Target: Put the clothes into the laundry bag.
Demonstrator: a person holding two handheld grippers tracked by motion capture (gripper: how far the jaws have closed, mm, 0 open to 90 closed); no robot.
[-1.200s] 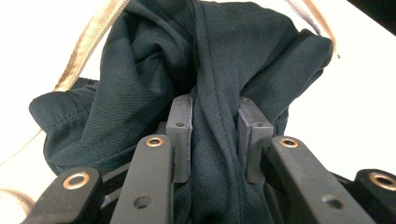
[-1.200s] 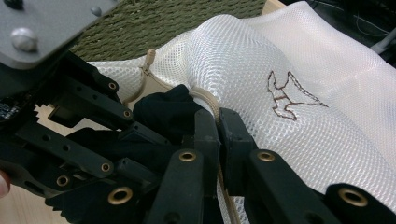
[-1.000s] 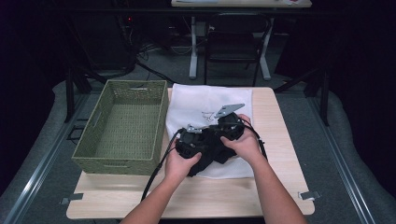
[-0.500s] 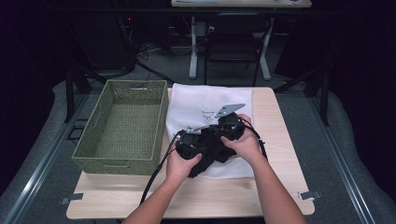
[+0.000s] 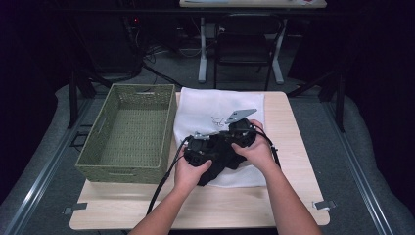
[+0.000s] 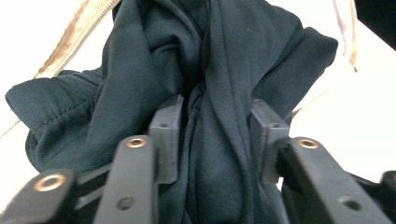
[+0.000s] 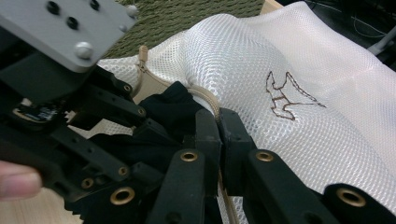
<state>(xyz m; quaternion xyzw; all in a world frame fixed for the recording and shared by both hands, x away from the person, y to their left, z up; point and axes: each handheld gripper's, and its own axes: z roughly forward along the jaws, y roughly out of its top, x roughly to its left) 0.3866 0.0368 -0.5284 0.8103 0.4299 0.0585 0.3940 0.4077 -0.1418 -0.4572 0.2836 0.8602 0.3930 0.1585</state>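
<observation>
Left gripper (image 6: 212, 135) clamping dark garment (image 6: 187, 70); right gripper (image 7: 219, 135) seemingly pinching mesh bag's (image 7: 299, 70) zipper edge.

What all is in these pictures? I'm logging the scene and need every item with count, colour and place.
Basket: one, olive-green woven, on the table's left half.
Mesh bag: one, white with a small dark embroidered figure and a tan zipper, lying right of the basket.
Dark garment: one, dark navy or black, bunched at the bag's near edge.
Table: one, light wood.
Chair: one, dark, on the floor beyond the table.
Left gripper: one, black, its jaws closed on a fold of the garment.
Right gripper: one, black with a grey plate, its jaws pinched together on the bag's zipper edge.
Hands: two, each holding a gripper.
</observation>
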